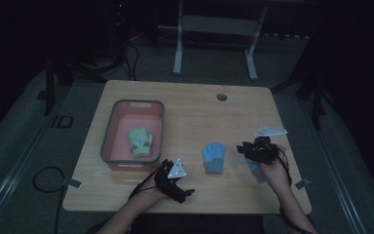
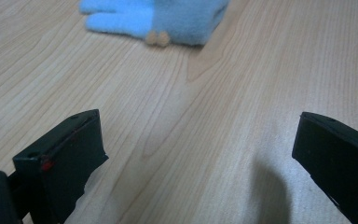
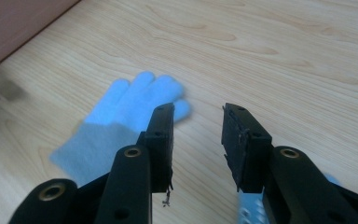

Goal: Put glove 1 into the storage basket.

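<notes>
High view: right tool [image 1: 247, 148] hovers beside blue glove [image 1: 214, 157].

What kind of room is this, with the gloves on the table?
Probably a lab or workroom set up for recording. A wooden table stands on grey carpet in a dim room, with cables on the floor and a metal stand behind. A person holds the left claw and right claw near a blue glove.

A light blue glove [image 1: 214, 158] lies on pale wood-grain table [image 1: 195, 117]; the grey-rimmed basin [image 1: 112, 131] is pink inside.

Overhead plus 2 close views, shared blue glove [image 1: 214, 158]
</notes>
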Demonstrator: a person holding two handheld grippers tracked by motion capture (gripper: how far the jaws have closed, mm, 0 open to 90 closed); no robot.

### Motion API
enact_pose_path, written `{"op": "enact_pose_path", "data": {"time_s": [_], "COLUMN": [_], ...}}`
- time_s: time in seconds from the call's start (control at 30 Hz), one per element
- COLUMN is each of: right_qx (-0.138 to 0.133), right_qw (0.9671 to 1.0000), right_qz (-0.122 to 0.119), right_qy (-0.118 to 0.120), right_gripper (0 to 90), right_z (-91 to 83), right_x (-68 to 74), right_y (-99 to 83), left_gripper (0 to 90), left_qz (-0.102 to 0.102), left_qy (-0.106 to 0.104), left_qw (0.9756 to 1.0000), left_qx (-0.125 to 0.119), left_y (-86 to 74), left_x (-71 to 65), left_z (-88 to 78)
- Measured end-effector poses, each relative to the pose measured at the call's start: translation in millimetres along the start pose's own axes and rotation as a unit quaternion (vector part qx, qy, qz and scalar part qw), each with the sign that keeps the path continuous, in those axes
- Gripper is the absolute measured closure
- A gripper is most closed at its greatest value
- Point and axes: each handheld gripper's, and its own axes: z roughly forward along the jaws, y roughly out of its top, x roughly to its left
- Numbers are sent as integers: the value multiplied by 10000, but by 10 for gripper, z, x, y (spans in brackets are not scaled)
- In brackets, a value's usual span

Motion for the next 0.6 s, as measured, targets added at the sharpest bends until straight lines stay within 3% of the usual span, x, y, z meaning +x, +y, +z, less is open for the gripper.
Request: {"op": "enact_pose_path", "data": {"time_s": [0.27, 0.37, 0.4, 0.5, 0.57, 0.6], "right_qx": [32, 117, 253, 267, 368, 368], "right_qw": [10000, 9998, 9991, 9988, 9971, 9971], "right_qz": [6, -158, -320, -413, -667, -667], "right_qy": [16, -38, -66, -14, 32, 32], "right_gripper": [639, 625, 625, 647, 645, 645], "right_z": [-226, -270, -329, -341, -289, -289], "right_x": [-326, -385, -512, -561, -576, -576], "right_y": [-137, -161, -196, -226, -303, -303], "left_gripper": [24, 24, 24, 24, 24, 24], "left_qz": [-71, -38, -31, -18, -33, -33], "left_qy": [-10, -1, 2, 14, -7, -7], "left_qw": [10000, 10000, 10000, 10000, 10000, 10000], "left_qx": [-59, -47, -49, -48, -26, -26], "left_y": [0, 2, 3, 0, -5, -5], "left_x": [20, 13, 7, 3, 8, 8], "left_z": [-9, -6, -1, 2, 10, 10]}}
